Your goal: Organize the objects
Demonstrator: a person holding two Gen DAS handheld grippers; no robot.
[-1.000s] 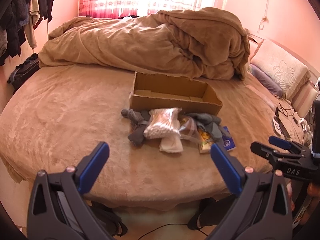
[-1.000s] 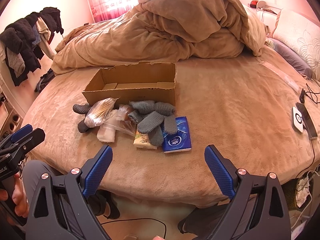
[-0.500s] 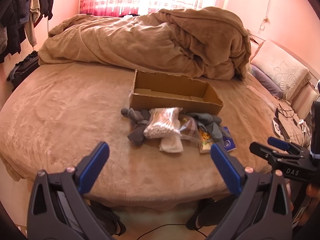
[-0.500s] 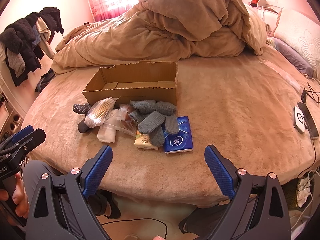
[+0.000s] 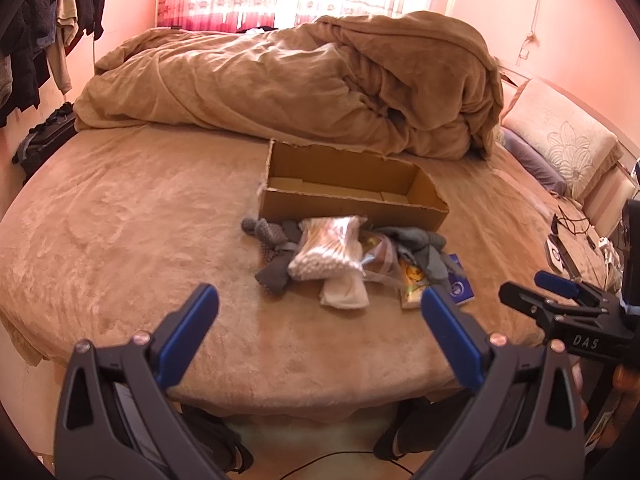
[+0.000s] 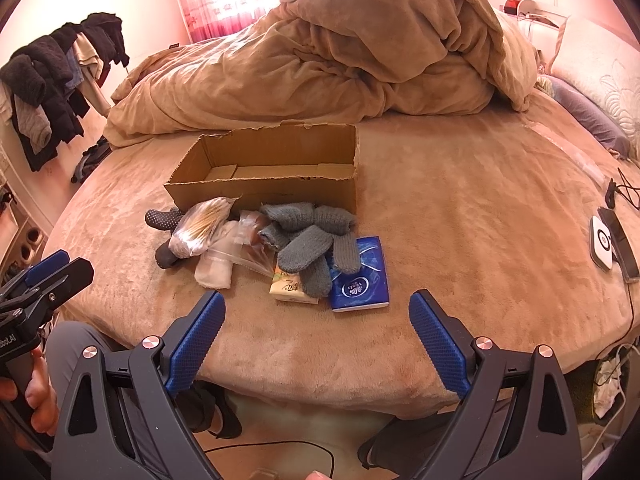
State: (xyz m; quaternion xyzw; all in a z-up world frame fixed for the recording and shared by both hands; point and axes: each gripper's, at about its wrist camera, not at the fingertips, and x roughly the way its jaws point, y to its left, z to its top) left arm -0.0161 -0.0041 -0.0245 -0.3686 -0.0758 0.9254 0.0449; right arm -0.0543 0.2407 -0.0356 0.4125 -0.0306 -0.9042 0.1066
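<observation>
An open cardboard box (image 5: 352, 196) (image 6: 272, 172) sits on the bed, with nothing visible inside. In front of it lies a small heap: a bag of cotton swabs (image 5: 328, 254) (image 6: 202, 228), dark dotted socks (image 5: 268, 240) (image 6: 162, 218), grey knit socks (image 6: 312, 236) (image 5: 424, 246), a white folded cloth (image 6: 214, 270), a yellow packet (image 6: 290, 286) and a blue tissue pack (image 6: 360, 276) (image 5: 460, 290). My left gripper (image 5: 318, 336) and my right gripper (image 6: 316, 334) both hang open over the bed's near edge, short of the heap, holding nothing.
A bunched tan duvet (image 5: 304, 88) fills the bed behind the box. Pillows (image 5: 560, 140) lie at the right. A phone and white charger with cables (image 6: 608, 240) rest on the bed's right side. Clothes (image 6: 52, 80) hang at the left wall. A person's legs show below.
Both grippers have crept slightly toward the bed, so the heap looks a little nearer. Nothing on the bed has moved and the jaws stay equally wide.
</observation>
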